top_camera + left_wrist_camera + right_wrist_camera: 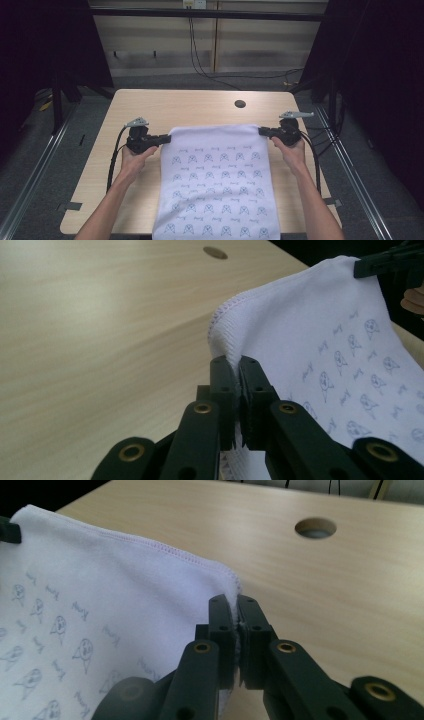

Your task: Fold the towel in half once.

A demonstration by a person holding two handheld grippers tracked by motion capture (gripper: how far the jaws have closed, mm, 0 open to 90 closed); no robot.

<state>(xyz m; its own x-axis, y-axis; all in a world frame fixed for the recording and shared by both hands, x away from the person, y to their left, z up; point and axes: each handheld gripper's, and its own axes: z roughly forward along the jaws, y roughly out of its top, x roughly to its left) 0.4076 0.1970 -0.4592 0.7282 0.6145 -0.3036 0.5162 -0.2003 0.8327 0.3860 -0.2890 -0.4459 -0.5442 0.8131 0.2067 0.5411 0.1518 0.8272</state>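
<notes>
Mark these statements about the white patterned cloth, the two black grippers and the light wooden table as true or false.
1. The left gripper is shut on a corner of the white patterned cloth. True.
2. The right gripper hangs open above the cloth. False: it is shut on the cloth's other far corner.
3. The light wooden table has a round hole beyond the cloth. True.
4. The cloth lies wholly on the table. False: its near end hangs over the table's front edge.
</notes>
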